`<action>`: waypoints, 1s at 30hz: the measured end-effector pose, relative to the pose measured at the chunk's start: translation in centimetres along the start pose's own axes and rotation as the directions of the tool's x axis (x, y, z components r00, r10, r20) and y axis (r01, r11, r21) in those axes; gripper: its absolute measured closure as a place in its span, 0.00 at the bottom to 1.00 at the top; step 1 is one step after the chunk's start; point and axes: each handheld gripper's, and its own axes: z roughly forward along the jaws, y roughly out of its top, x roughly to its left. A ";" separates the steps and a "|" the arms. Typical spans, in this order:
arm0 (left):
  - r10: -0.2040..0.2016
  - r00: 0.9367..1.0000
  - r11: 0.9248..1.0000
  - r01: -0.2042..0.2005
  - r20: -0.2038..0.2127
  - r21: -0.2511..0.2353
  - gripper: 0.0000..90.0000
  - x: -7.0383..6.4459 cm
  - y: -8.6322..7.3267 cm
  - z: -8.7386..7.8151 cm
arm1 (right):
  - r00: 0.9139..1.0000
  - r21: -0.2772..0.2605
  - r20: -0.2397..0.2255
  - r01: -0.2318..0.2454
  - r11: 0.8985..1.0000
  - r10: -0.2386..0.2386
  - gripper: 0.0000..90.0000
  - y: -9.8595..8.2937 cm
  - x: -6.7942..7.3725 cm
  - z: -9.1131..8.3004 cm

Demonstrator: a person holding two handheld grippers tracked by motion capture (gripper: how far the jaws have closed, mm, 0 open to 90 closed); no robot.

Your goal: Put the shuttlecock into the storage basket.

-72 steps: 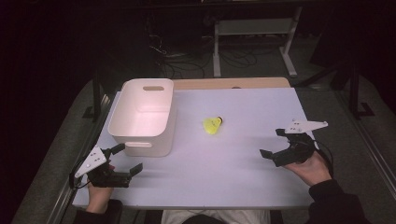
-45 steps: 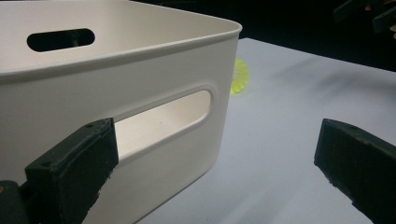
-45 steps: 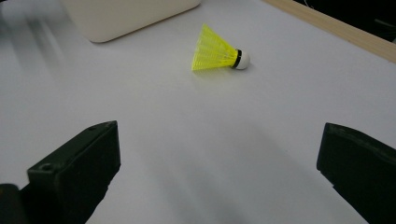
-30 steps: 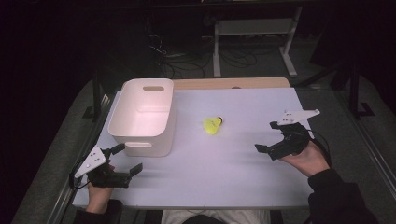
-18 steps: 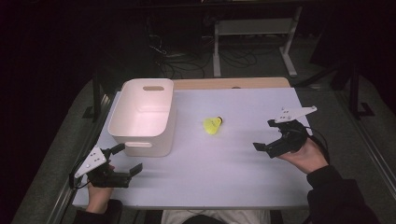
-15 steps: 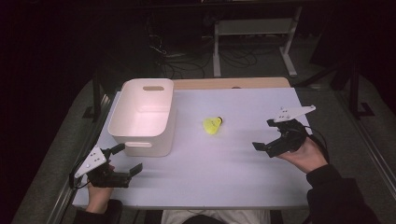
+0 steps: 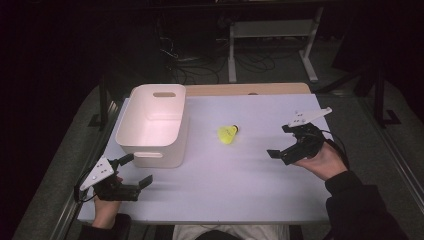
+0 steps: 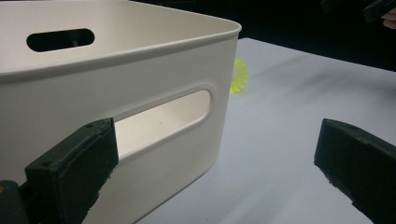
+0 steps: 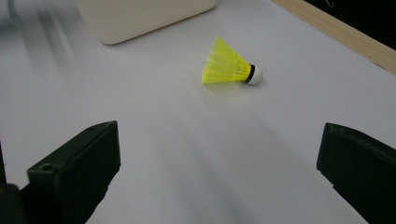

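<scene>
A yellow shuttlecock (image 7: 228, 134) with a white cork lies on its side near the middle of the white table (image 7: 225, 180). In the right gripper view the shuttlecock (image 9: 229, 66) is ahead of the open jaws, cork to the right. My right gripper (image 7: 281, 140) hovers open to the shuttlecock's right, held in a hand. A white bin (image 7: 152, 125) with handle slots stands at the left, nothing visible inside. My left gripper (image 7: 134, 171) rests open at the front left, just before the bin's near wall (image 8: 140, 116).
A wooden strip (image 7: 247, 89) borders the table's far edge. Beyond it is a dark floor with cables and a metal stand (image 7: 272, 30). Open tabletop lies between the two grippers and in front of the shuttlecock.
My right gripper has moved left and slightly forward, closer to the shuttlecock. The left gripper, the bin and the shuttlecock stay where they were.
</scene>
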 end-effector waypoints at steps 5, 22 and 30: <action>0.000 1.000 1.000 0.000 0.000 0.000 0.00 0.0 0.0 0.0 | 1.000 0.007 -0.007 0.006 1.000 -0.006 0.00 0.3 0.0 0.2; 0.001 1.000 1.000 -0.001 0.000 0.000 0.00 0.0 0.0 0.0 | 1.000 0.019 -0.027 0.003 1.000 -0.002 0.00 1.0 -0.8 1.0; 0.001 1.000 1.000 -0.001 0.001 -0.001 0.00 0.0 0.0 0.0 | 1.000 0.035 -0.029 0.011 0.999 -0.010 0.00 1.4 -1.1 1.6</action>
